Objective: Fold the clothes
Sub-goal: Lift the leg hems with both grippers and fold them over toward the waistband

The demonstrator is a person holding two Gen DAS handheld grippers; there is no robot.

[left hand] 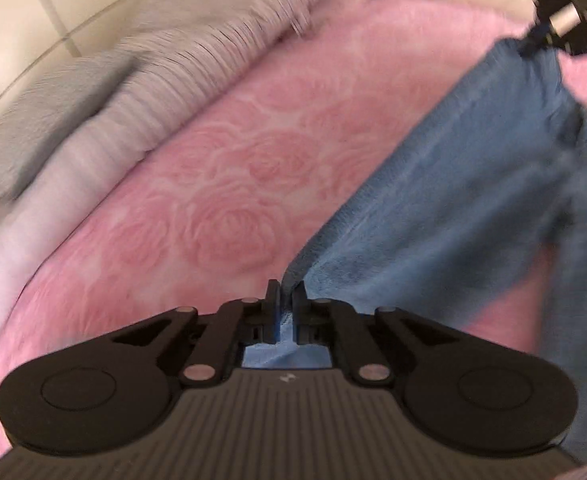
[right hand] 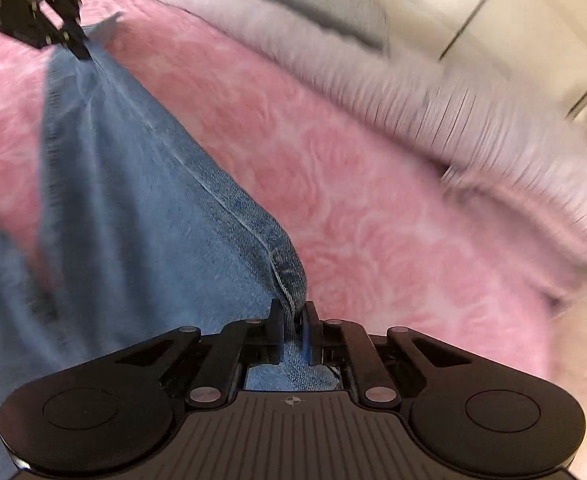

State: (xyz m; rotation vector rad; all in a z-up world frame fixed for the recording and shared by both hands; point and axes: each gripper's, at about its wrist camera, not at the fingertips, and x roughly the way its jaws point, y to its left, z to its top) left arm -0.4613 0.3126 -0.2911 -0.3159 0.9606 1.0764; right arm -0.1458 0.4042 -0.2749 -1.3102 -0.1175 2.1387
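Denim hangs between our two tongs: the left tongs [left hand: 286, 298] and right tongs [right hand: 293, 316] are each clamped on an edge of the jeans [right hand: 133, 184], stretched above the pink bed cover [left hand: 197, 184]. We judge this two-point hold keeps the cloth flat for folding.
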